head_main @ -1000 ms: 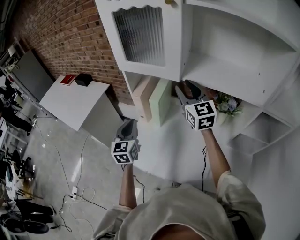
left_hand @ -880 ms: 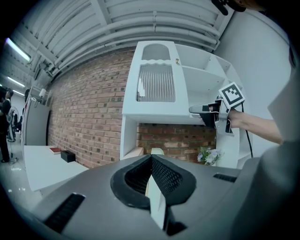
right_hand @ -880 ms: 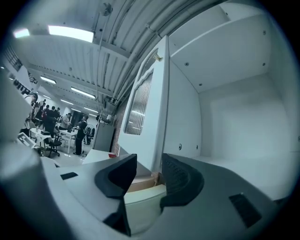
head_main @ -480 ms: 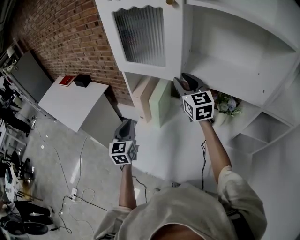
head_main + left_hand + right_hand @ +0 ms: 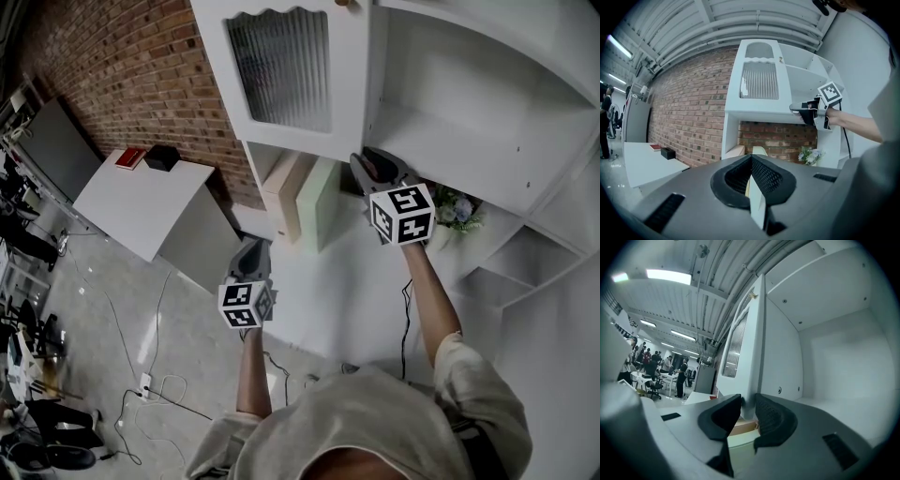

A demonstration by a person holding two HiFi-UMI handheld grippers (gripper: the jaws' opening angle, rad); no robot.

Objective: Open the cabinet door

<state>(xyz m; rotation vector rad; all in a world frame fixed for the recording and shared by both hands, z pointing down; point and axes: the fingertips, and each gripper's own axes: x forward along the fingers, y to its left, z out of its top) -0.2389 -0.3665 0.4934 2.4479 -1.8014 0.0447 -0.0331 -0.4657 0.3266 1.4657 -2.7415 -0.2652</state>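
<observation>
White cabinet door (image 5: pixel 347 94); top cropped in head view.

A red brick wall (image 5: pixel 141 84) runs along on my left, with a white bench (image 5: pixel 150 208) set against it, carrying a red book (image 5: pixel 126 157) and a black box (image 5: pixel 161 157). Below me the grey floor (image 5: pixel 66 281) shines, with cables (image 5: pixel 155 384) trailing across it. Overhead is a ribbed ceiling (image 5: pixel 717 28) with strip lights (image 5: pixel 669 276). People (image 5: pixel 683 376) stand by desks far off.
</observation>
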